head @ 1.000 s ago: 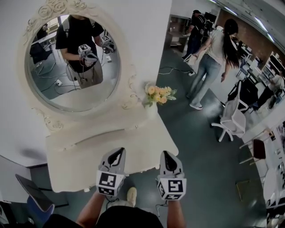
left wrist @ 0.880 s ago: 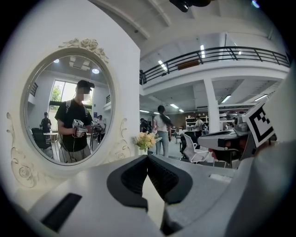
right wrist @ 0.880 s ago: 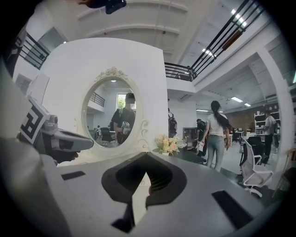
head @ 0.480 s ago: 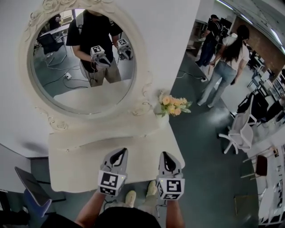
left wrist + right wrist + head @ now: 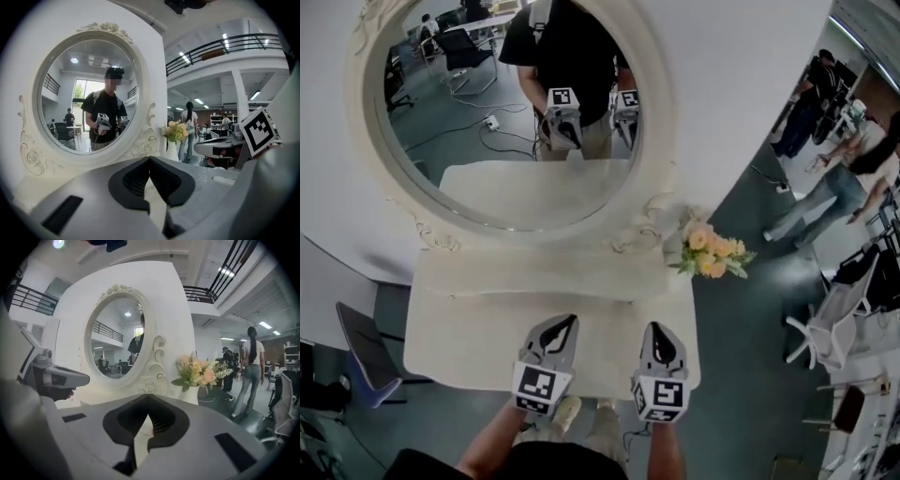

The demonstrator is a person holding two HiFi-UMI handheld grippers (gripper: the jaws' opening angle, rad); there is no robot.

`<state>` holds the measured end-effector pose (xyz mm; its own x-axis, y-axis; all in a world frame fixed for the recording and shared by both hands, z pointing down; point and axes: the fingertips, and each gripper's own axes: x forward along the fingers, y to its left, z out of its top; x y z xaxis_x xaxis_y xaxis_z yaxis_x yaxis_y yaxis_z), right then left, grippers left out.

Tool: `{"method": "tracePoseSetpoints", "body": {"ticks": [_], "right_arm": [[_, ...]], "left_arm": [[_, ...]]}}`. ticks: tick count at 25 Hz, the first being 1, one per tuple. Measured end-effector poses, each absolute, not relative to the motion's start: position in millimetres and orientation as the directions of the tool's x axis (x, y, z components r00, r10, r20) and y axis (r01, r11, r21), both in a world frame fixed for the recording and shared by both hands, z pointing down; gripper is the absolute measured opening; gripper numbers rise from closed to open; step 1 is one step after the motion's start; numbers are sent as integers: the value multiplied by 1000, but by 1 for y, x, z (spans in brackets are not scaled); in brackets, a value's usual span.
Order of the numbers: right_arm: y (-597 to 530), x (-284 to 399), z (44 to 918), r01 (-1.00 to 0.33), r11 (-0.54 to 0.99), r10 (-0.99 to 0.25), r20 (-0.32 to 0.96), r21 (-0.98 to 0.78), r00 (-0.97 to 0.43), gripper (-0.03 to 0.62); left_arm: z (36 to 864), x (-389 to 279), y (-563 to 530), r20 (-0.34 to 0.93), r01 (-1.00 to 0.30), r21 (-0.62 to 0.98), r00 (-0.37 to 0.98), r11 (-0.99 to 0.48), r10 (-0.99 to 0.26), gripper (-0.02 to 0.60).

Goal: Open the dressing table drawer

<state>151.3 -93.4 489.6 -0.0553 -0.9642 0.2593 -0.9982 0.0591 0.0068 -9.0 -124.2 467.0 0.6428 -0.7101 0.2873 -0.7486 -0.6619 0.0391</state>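
Note:
The cream dressing table [image 5: 469,337] stands under a big oval mirror [image 5: 506,112]. Its drawer is hidden below the tabletop's front edge in every view. My left gripper [image 5: 569,322] hovers over the near part of the tabletop, jaws shut and empty. My right gripper [image 5: 657,329] hangs beside it, near the table's right end, also shut with nothing held. In the left gripper view the left gripper [image 5: 150,158] points at the mirror [image 5: 89,98]. In the right gripper view the right gripper [image 5: 149,397] points at the mirror frame [image 5: 150,376].
A white vase of yellow and pink flowers [image 5: 712,251] stands at the table's back right corner. People [image 5: 825,197] and a white office chair [image 5: 830,328] are off to the right. A dark chair [image 5: 361,352] sits left of the table.
Both grippers have come forward and lower, from the table's front edge to over the tabletop. The mirror and table fill more of the head view.

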Motion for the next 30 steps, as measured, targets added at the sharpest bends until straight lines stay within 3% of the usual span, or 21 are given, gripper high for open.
{"method": "tracePoseSetpoints", "body": {"ticks": [15, 20, 22, 30], "right_arm": [[-146, 157, 610, -982, 181, -890, 417, -55, -187, -2], [-159, 160, 641, -985, 162, -860, 480, -63, -172, 2], [-162, 161, 650, -986, 154, -848, 502, -71, -169, 58], [-175, 160, 688, -986, 143, -816, 555, -83, -165, 147]], "left_arm": [[566, 4, -155, 410, -826, 84, 539, -558, -736, 3], [583, 0, -160, 432, -839, 86, 518, -538, -738, 3], [586, -2, -161, 441, -841, 83, 512, -534, -737, 3], [595, -10, -164, 462, -858, 97, 487, -504, -741, 3]]}}
